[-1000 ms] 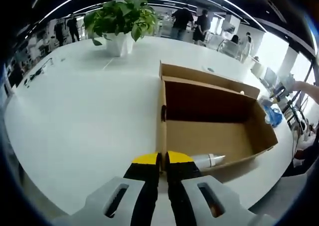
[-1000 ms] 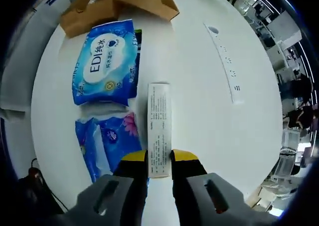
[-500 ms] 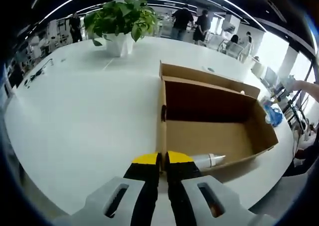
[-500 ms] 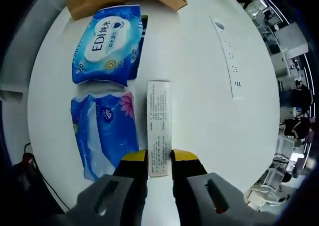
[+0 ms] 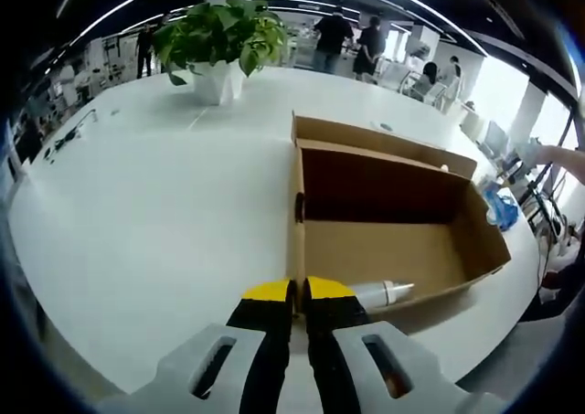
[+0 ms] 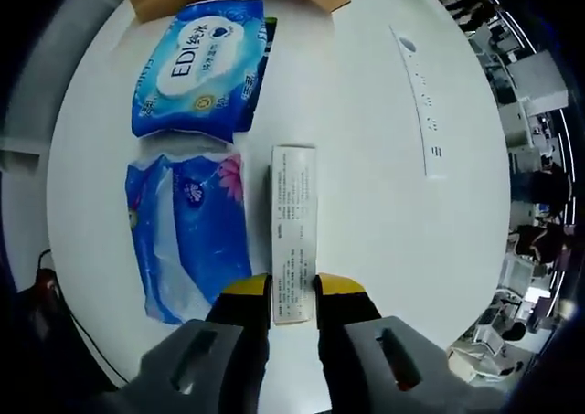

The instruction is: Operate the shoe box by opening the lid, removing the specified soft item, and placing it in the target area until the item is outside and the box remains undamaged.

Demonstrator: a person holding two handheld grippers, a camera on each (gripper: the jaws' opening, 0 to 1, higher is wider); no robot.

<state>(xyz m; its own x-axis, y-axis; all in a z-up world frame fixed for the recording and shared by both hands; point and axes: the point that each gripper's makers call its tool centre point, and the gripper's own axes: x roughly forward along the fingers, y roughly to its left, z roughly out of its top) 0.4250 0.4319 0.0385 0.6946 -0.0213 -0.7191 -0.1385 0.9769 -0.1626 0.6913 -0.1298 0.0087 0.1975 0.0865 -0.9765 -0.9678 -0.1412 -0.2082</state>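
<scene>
Pinching the near side wall of the open cardboard shoe box (image 5: 393, 222), the left gripper (image 5: 298, 291) has its yellow-tipped jaws closed narrow on the wall's edge in the left gripper view. Inside the box, against that wall, lies a white bottle (image 5: 384, 293); the lid flap stands up along the box's far side. Well beyond the box, a potted plant (image 5: 219, 39) stands on the white table (image 5: 137, 213). In the right gripper view, the right gripper (image 6: 293, 286) clamps the near end of a long white carton (image 6: 293, 222) printed with small text. Just beside the carton lies a blue tissue pack (image 6: 187, 236), and beyond that pack a blue-and-white wipes pack (image 6: 201, 67), near a corner of the box.
</scene>
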